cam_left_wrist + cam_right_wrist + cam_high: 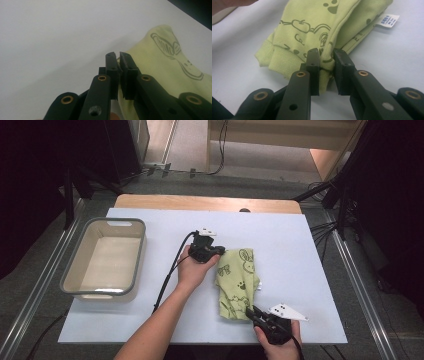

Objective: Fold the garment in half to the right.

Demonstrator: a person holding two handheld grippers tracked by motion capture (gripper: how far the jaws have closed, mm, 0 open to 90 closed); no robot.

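A folded light-green garment (pixel 237 282) printed with dark animal drawings lies on the white sheet right of centre. My left gripper (pixel 218 251) is at its far left corner. In the left gripper view the jaws (pixel 116 56) stand almost together with the edge of the green fabric (pixel 162 62) pinched between them. My right gripper (pixel 251 312) is at the garment's near end. In the right gripper view its jaws (pixel 327 56) are shut on the ribbed hem of the garment (pixel 312 30), with a fold of fabric squeezed between the pads.
A grey-rimmed white basin (pixel 114 222) stands at the left of the white sheet (pixel 300 270). A small white label (pixel 388 20) sticks out of the garment's side. The table's wooden far edge (pixel 200 202) shows beyond the sheet, with cables on the floor behind.
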